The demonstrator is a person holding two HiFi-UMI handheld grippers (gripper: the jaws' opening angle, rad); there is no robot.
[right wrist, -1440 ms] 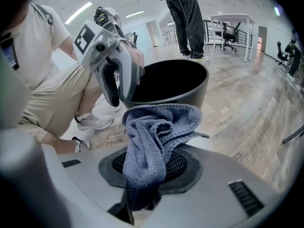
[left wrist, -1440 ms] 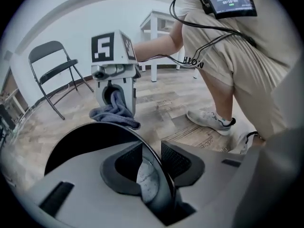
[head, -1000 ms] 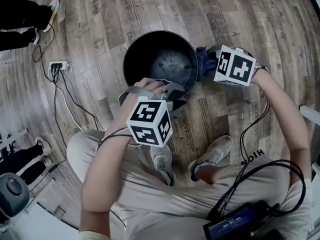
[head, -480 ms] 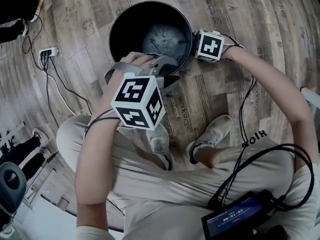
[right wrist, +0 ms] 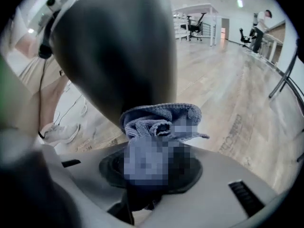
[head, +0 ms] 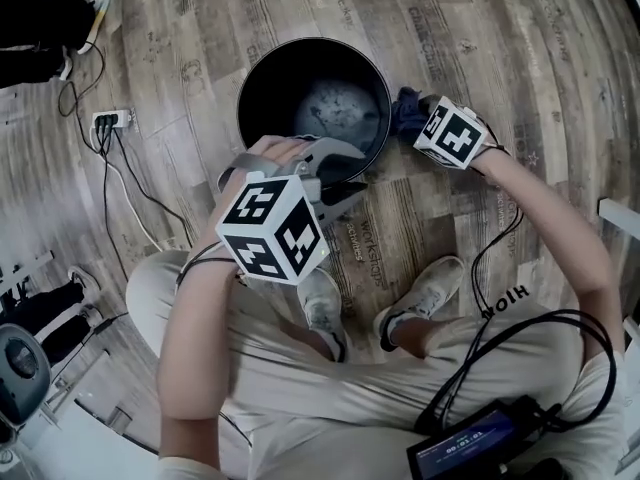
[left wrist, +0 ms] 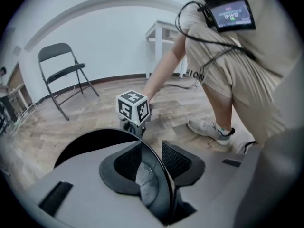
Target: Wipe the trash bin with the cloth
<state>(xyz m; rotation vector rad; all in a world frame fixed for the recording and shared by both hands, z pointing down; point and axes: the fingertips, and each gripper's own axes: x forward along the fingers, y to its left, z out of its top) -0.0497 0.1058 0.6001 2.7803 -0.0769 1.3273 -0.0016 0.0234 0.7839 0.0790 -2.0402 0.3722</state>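
- The bin [head: 262, 93], round and black, stands upright on the wood floor [head: 480, 38], just beyond the person's shoes [head: 430, 293]. We look down into its mouth and see a grey, mottled bottom.
- The cloth [head: 405, 113], blue and bunched, sits against the outside of the bin's right wall, just under the rim.
- The right gripper [head: 420, 126] is clamped on the cloth. In its own view the folds bulge out past the jaws and touch the bin's dark wall.
- The left gripper [head: 345, 173] straddles the near rim, with one jaw inside the bin and one outside. Its jaws have just opened a little. The thin wall runs between the pads, which stand wider apart than the wall. We see a sliver of floor between the rim and the outer pad, so we read this gripper as parted and not pinching.
- Both grippers point steeply down, the left at the bin's near edge and the right at its right side.
- To the left on the floor, well apart from the bin, lies a power strip [head: 111, 121] with cables trailing nearward.
- In the left gripper view a folding chair [left wrist: 61, 72] and a white table [left wrist: 164, 32] stand by the far wall.
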